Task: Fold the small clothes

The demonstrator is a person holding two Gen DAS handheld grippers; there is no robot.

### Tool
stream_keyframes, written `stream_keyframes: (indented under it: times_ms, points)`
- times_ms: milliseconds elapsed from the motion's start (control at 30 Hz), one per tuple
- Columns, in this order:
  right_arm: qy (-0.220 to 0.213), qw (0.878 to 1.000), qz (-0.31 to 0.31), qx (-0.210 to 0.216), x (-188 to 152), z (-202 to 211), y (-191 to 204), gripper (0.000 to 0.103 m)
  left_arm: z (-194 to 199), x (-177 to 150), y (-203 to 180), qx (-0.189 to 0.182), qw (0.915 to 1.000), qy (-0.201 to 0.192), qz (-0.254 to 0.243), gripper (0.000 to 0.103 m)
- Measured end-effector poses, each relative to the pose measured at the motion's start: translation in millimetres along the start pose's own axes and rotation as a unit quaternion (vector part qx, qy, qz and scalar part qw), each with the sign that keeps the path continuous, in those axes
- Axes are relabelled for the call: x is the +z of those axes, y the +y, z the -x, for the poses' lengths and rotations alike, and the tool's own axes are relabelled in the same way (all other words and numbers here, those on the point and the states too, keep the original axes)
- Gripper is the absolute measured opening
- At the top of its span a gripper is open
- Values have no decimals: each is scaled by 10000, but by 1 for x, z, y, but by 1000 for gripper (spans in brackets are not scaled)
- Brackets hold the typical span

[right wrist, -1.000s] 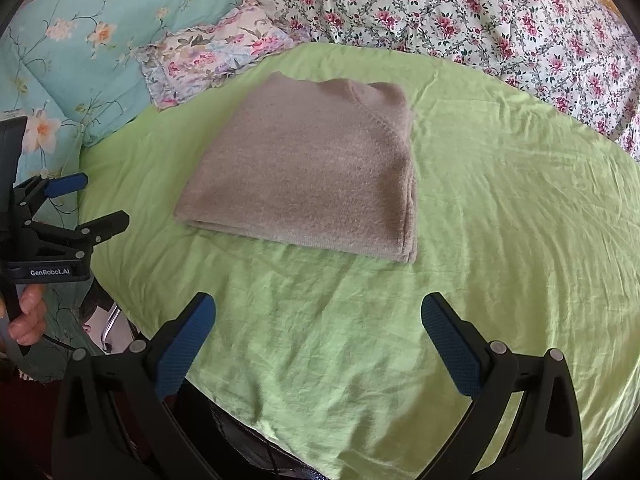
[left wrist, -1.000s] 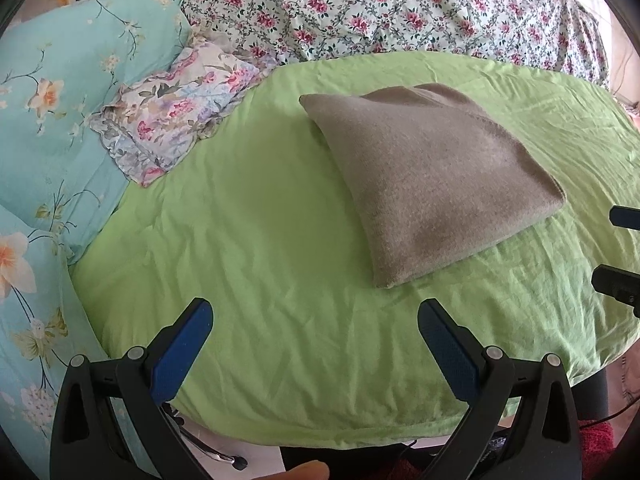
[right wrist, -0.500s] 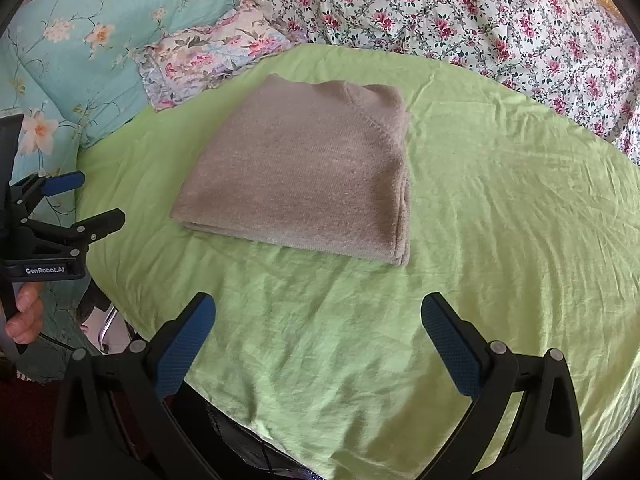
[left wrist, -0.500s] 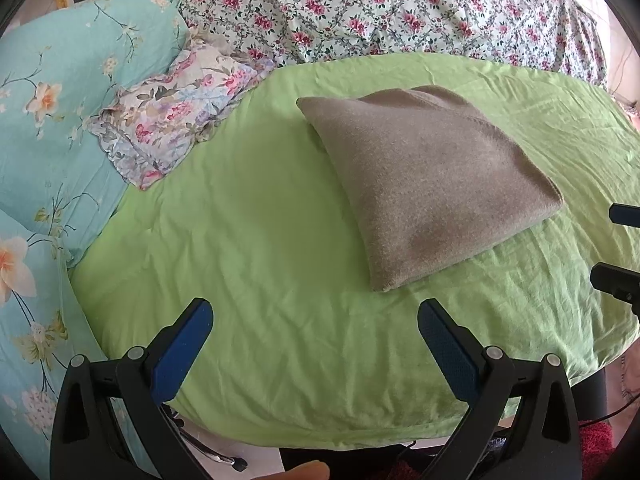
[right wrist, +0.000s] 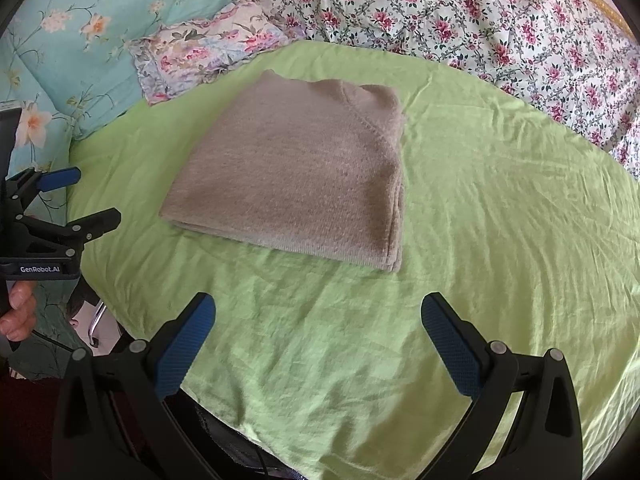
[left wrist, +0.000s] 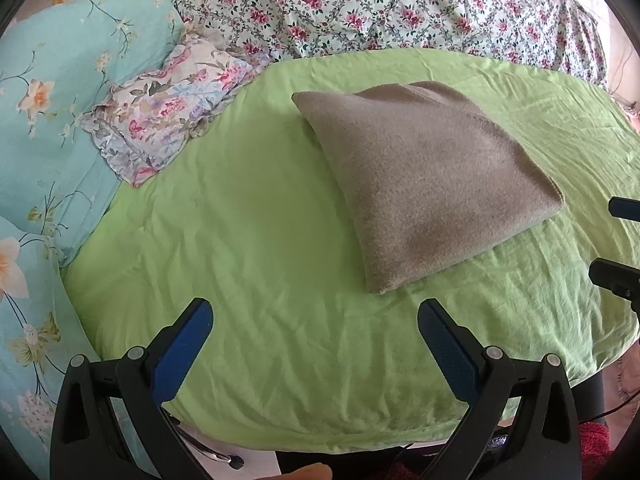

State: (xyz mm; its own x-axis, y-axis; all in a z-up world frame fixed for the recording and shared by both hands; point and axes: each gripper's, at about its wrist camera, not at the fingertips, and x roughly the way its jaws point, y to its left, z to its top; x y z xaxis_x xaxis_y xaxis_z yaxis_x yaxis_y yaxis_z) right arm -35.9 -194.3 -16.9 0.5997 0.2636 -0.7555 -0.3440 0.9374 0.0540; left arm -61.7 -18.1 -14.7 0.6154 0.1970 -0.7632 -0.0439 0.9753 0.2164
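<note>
A grey-brown knitted garment lies folded into a flat rectangle on the green sheet; it also shows in the right wrist view. My left gripper is open and empty, held back near the sheet's front edge, apart from the garment. My right gripper is open and empty, a short way in front of the garment's near edge. The left gripper also shows at the left edge of the right wrist view, and the right gripper's fingers show at the right edge of the left wrist view.
A small floral pillow lies at the sheet's far left. A turquoise flowered quilt lies to the left and a rose-print cover behind. The sheet's front edge drops off near the grippers.
Both views have drifted slightly. The garment and both open grippers stand as before.
</note>
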Motion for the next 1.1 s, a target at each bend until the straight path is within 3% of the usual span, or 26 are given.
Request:
stream_keyframes:
  times_ms: [1100]
  points:
    - [-128, 9999, 3, 22, 5, 5, 4, 103, 3, 5, -6, -34, 9999, -110, -72, 103]
